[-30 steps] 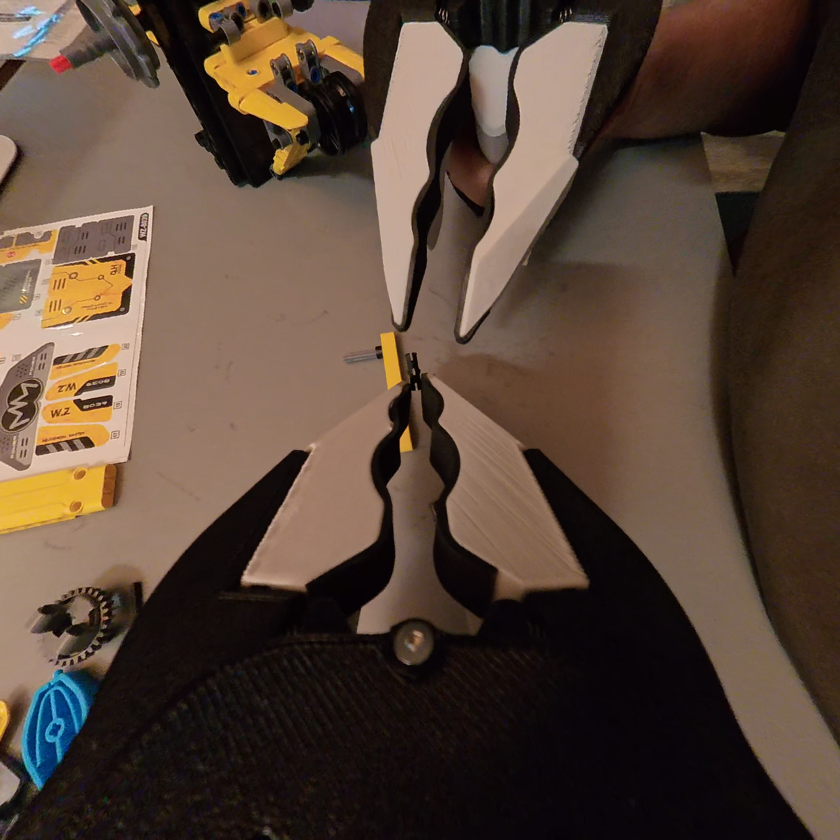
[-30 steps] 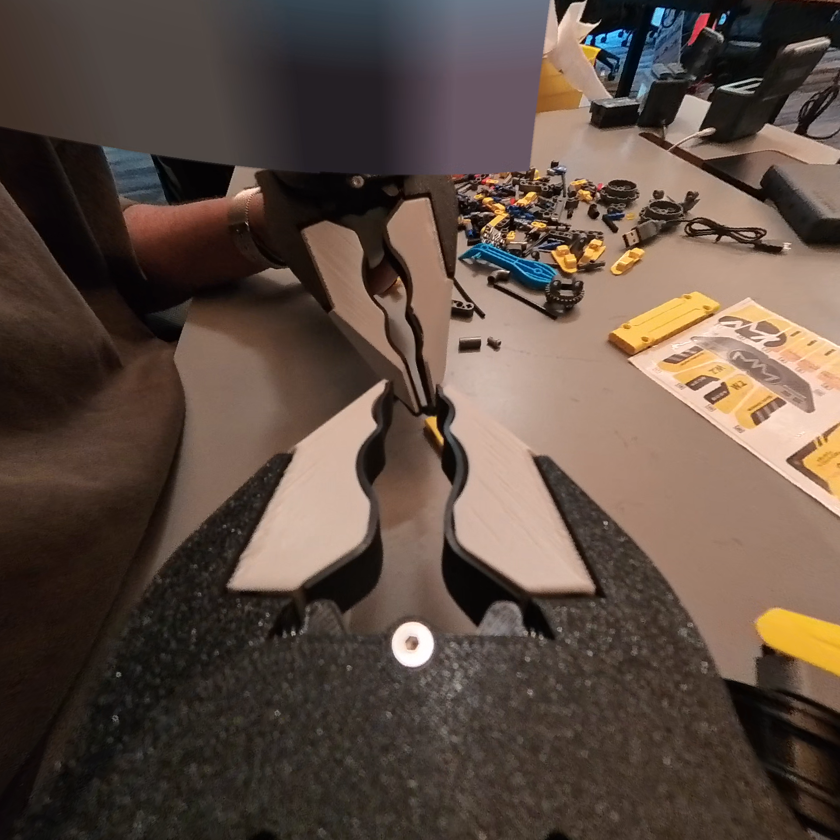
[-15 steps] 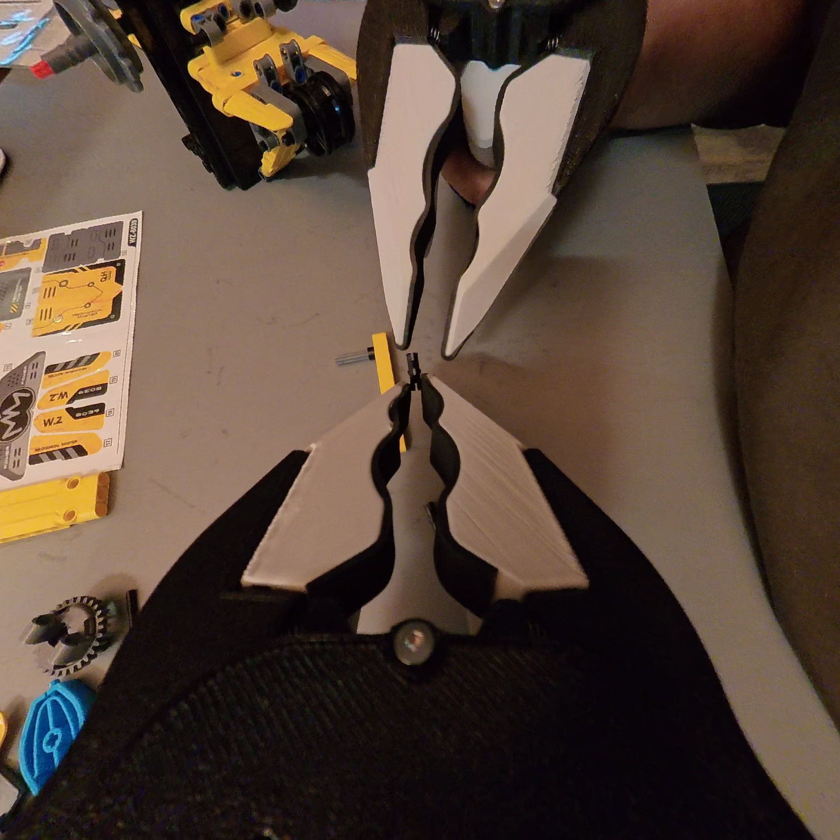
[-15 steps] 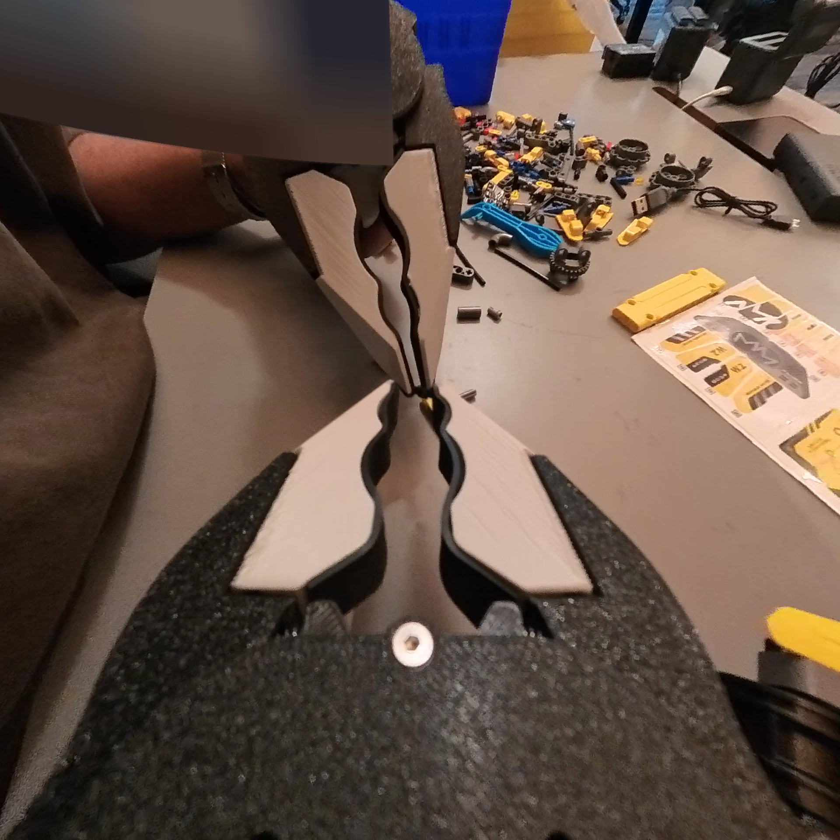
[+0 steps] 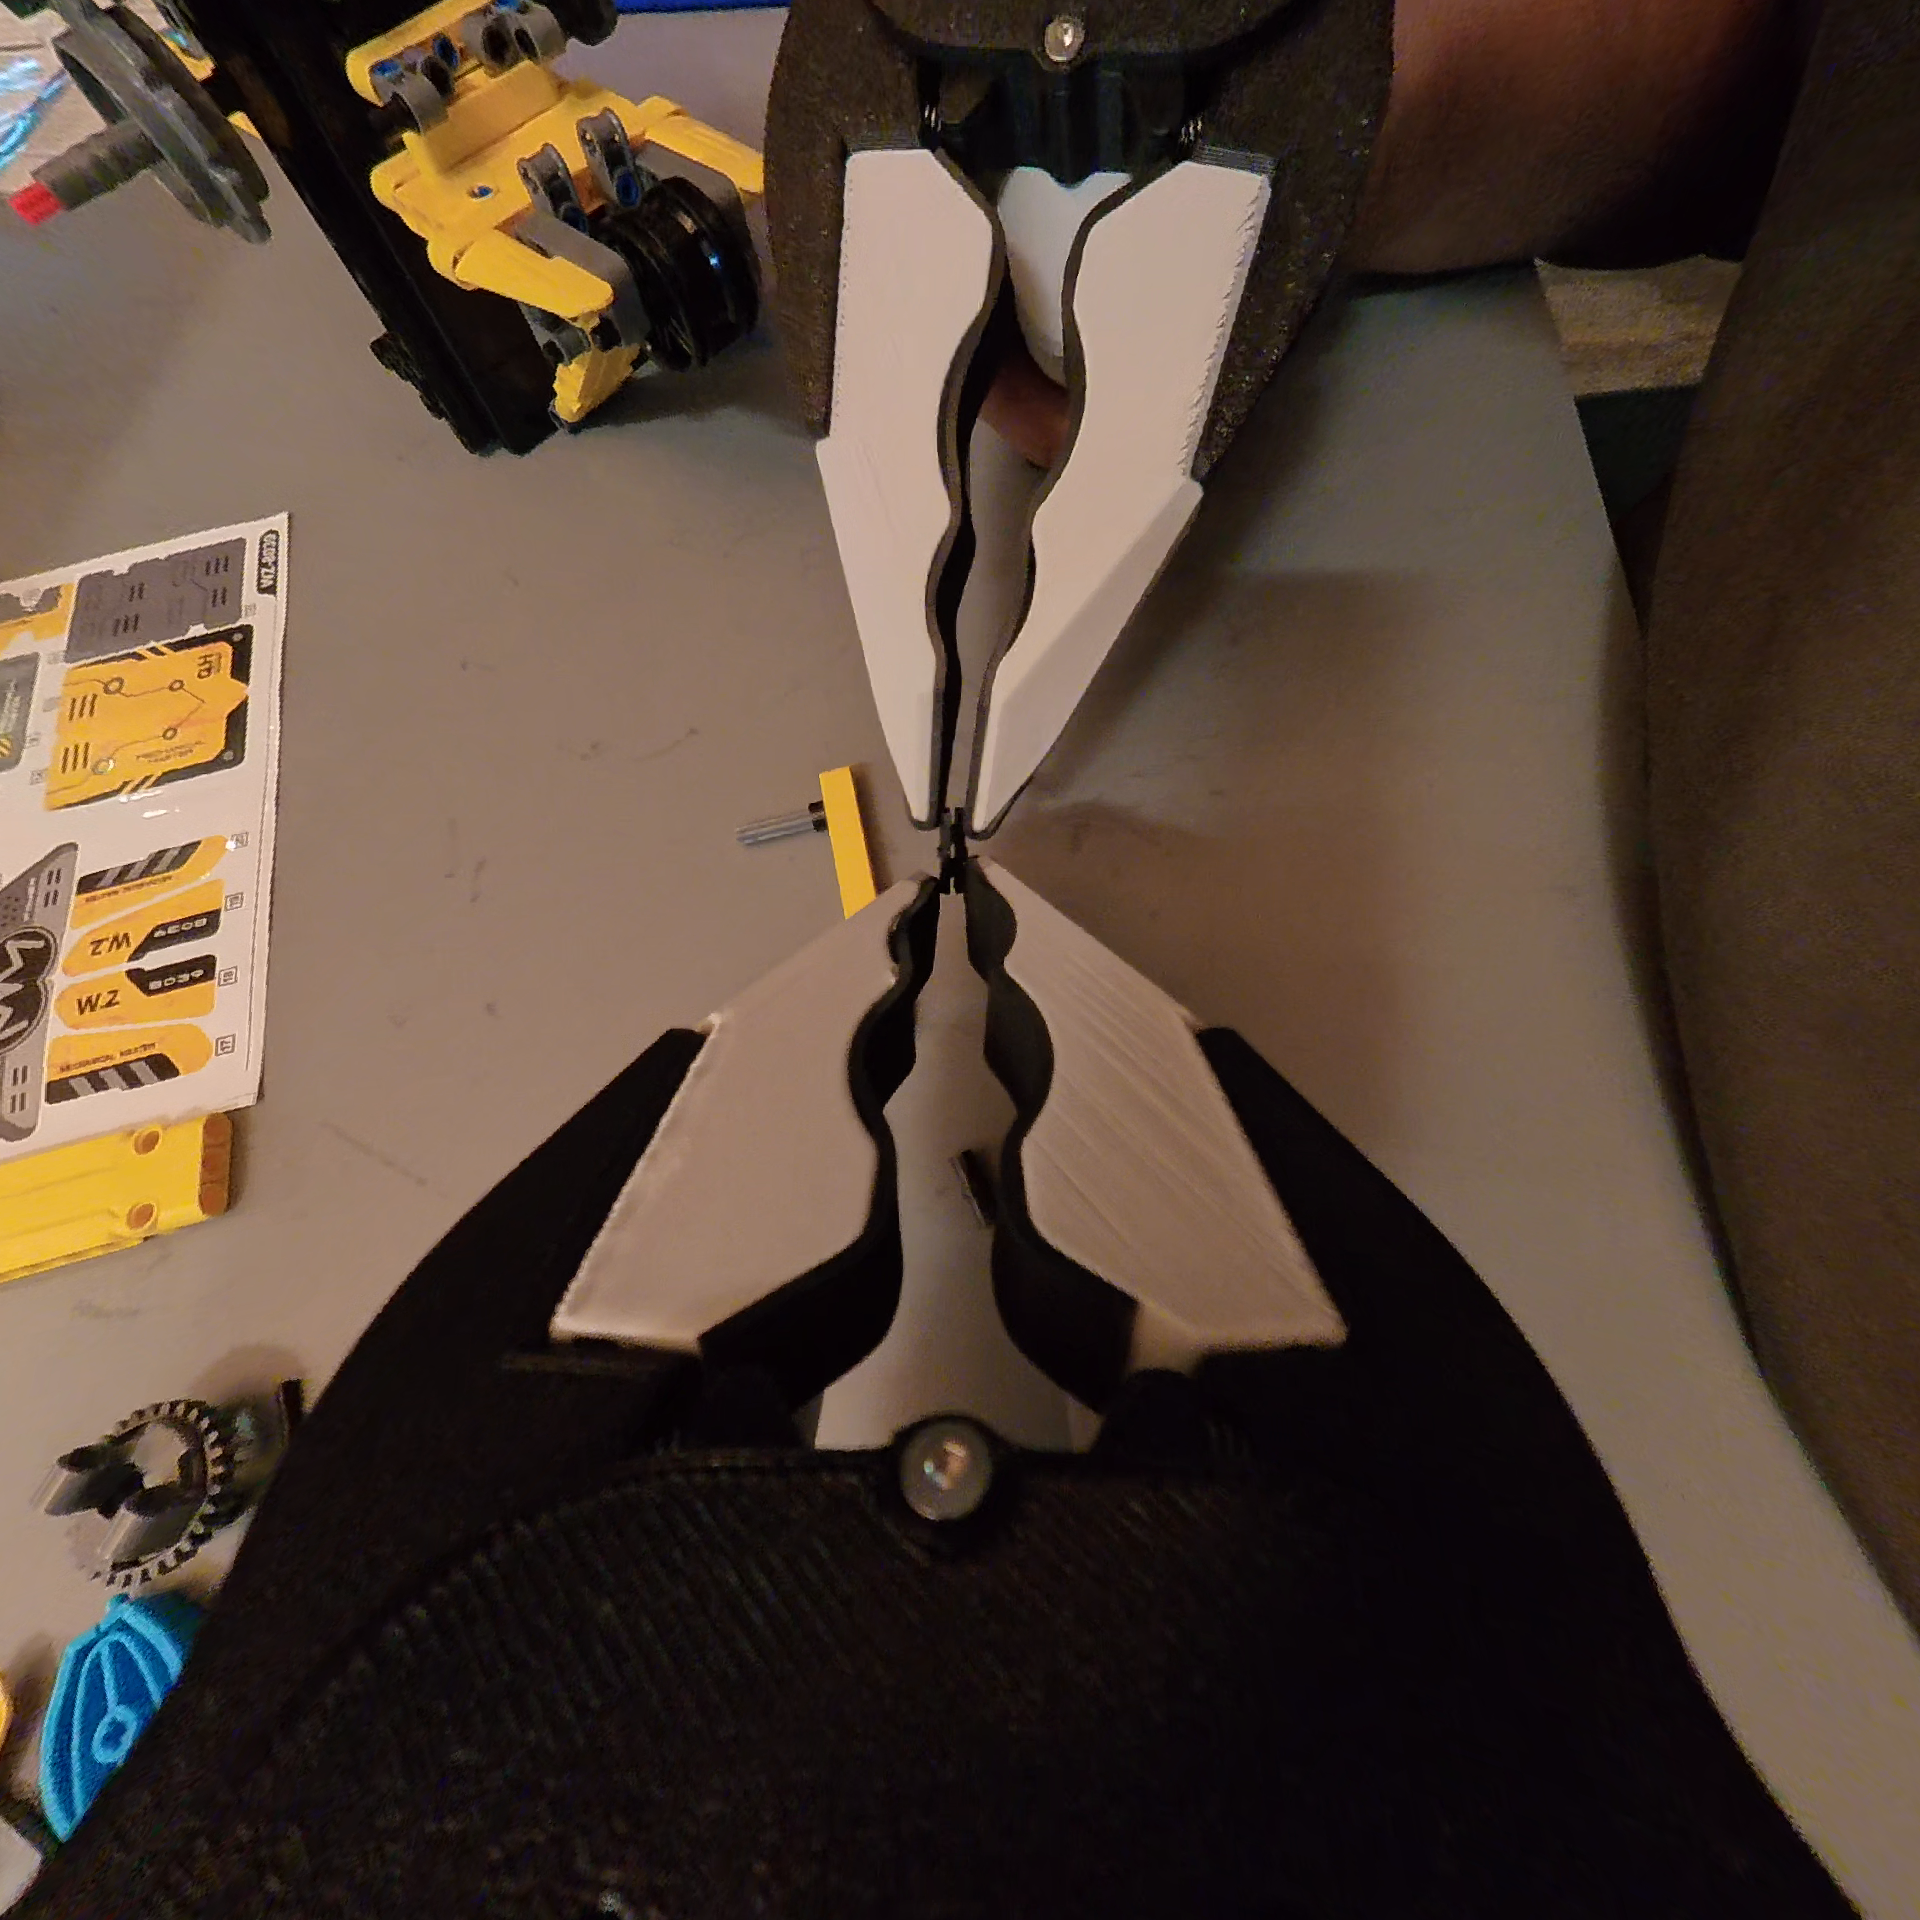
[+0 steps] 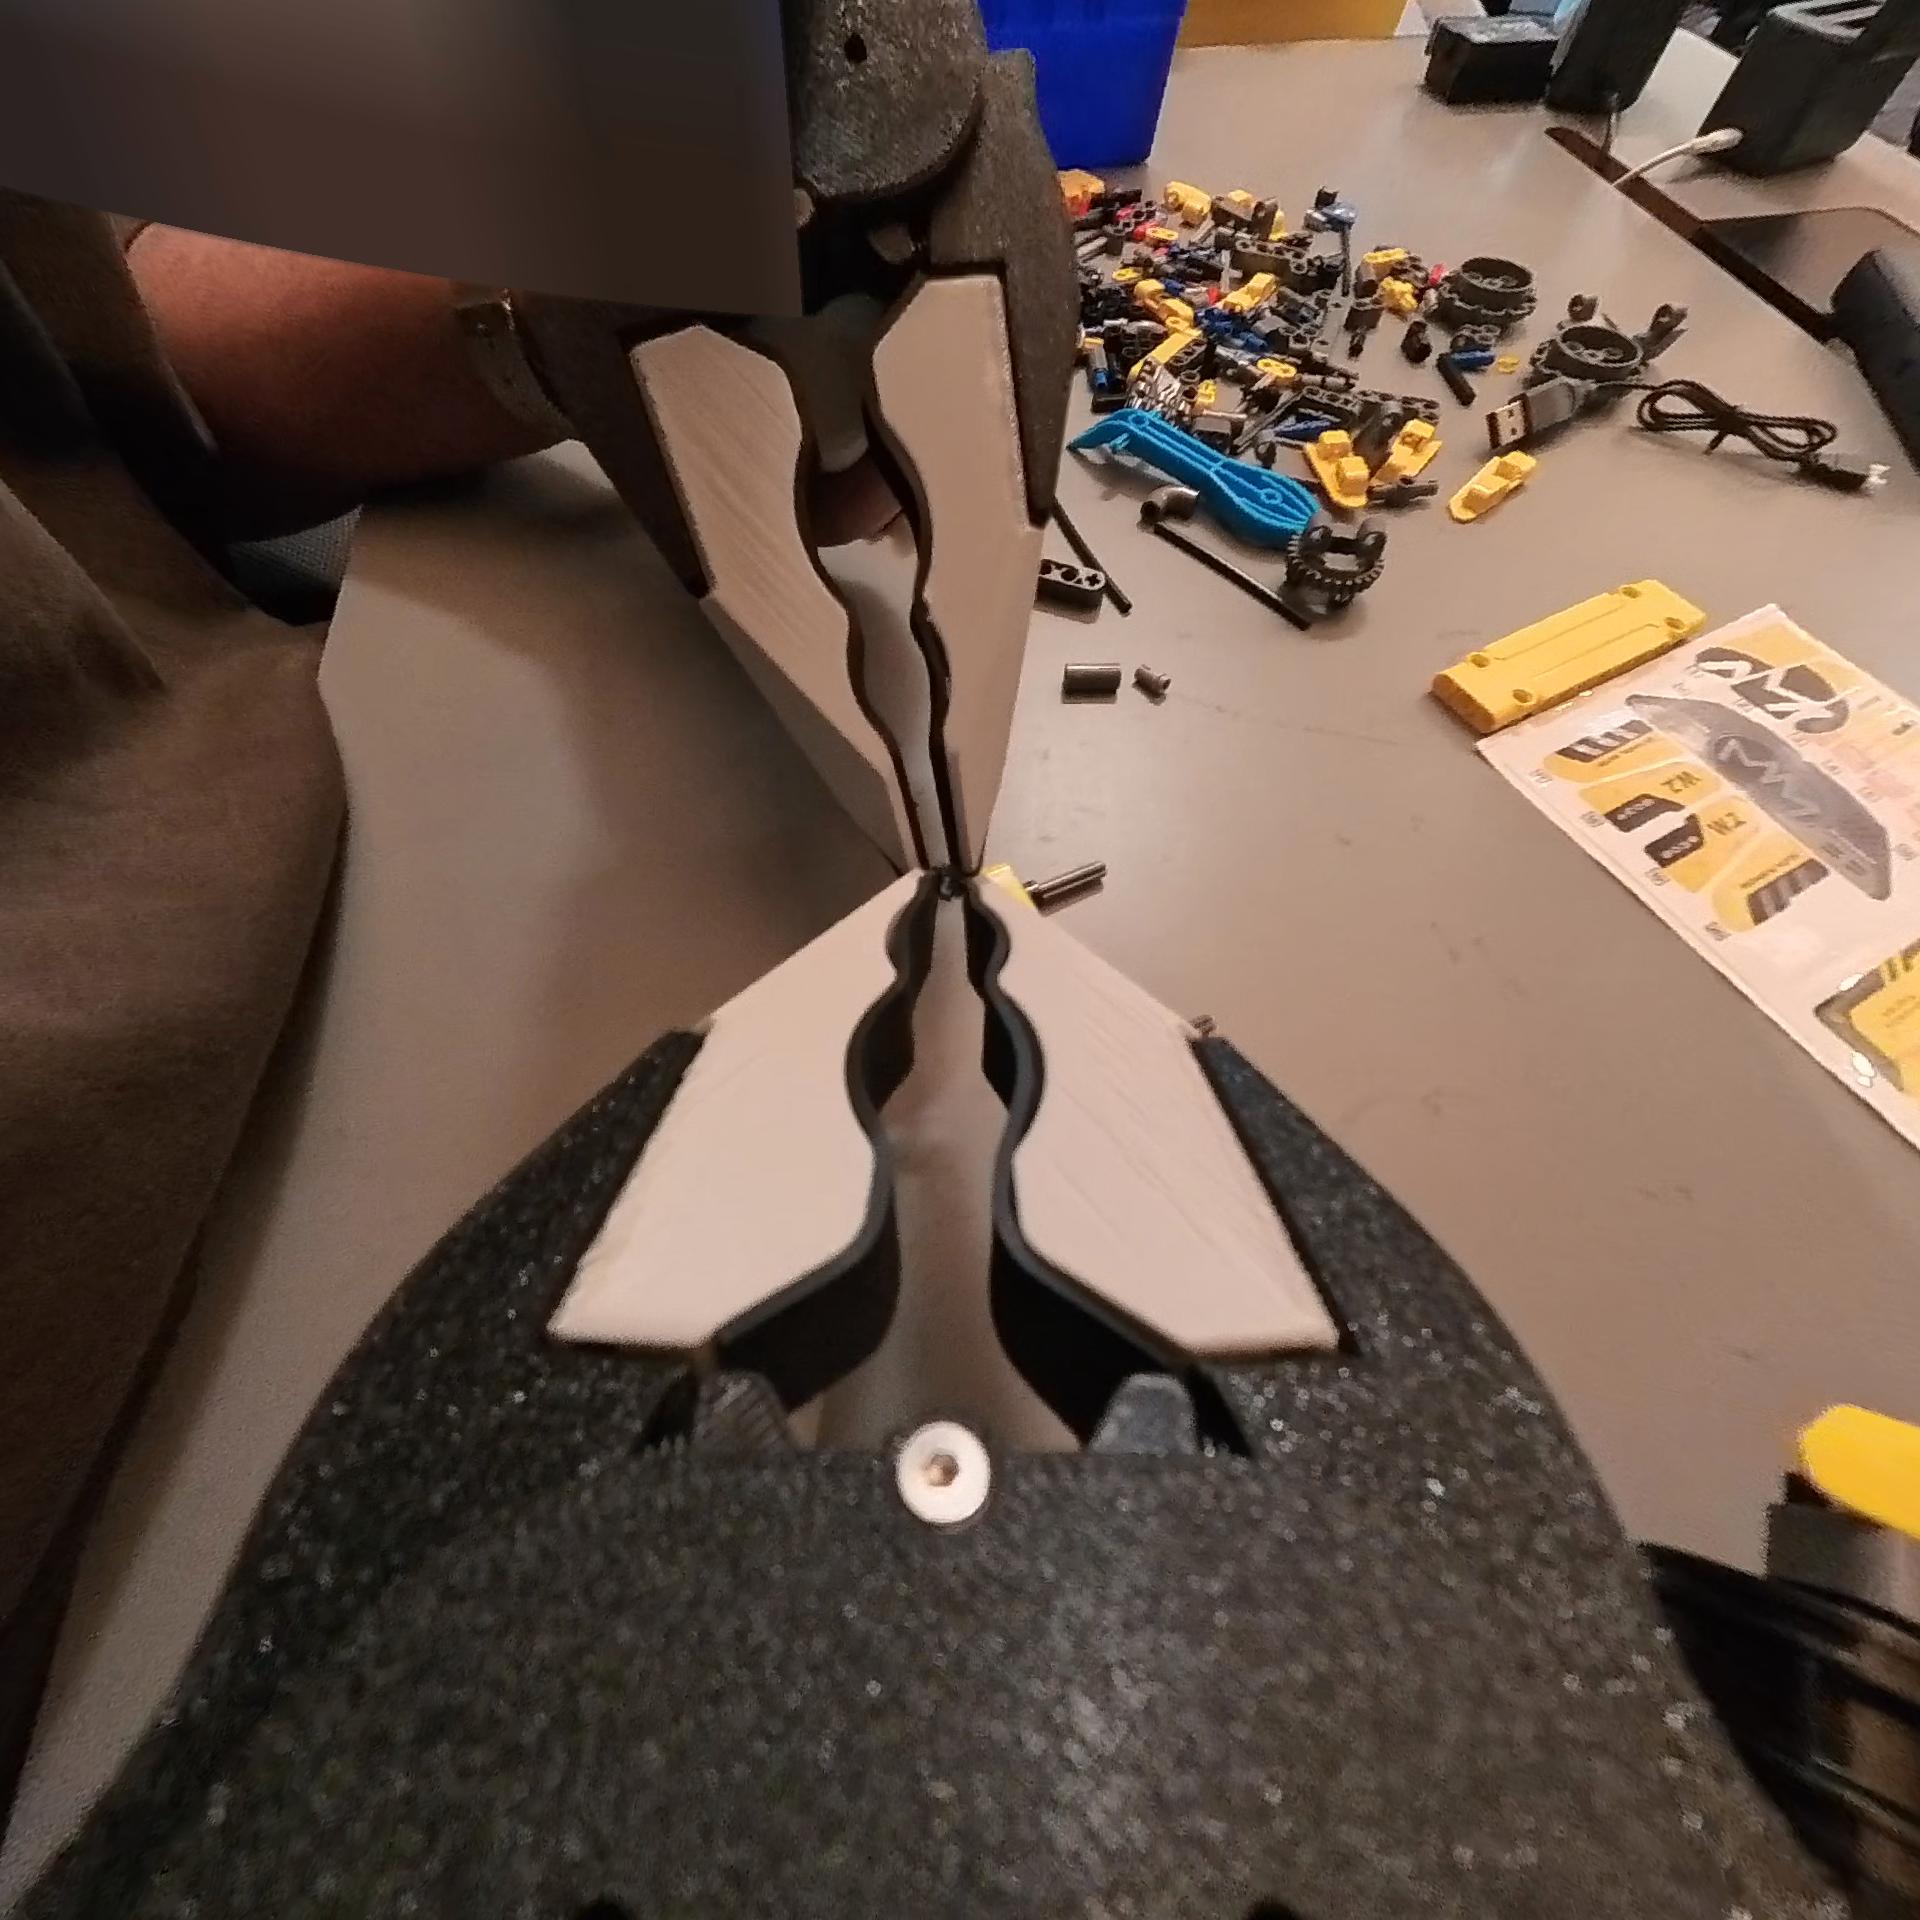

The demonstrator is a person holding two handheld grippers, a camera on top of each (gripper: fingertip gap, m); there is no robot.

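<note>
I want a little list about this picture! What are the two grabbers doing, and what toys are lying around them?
left gripper: fingers shut on a tiny black pin
right gripper: fingers shut on the same pin from the opposite side, tip to tip
yellow beam: on the grey table, just beside the tips, a small grey peg in it
sticker sheet: flat, farther off
yellow and black model: standing beyond the sheet
loose parts pile: far side of table

Tiny, hidden and cut-off parts

The small black piece [image 5: 950,871] at frame centre is too tiny to identify; the yellow bar [image 5: 850,840] runs partly behind the left hand-held gripper [image 5: 950,891]; the sticker sheet [image 5: 135,821] is cropped at the left edge.
</note>
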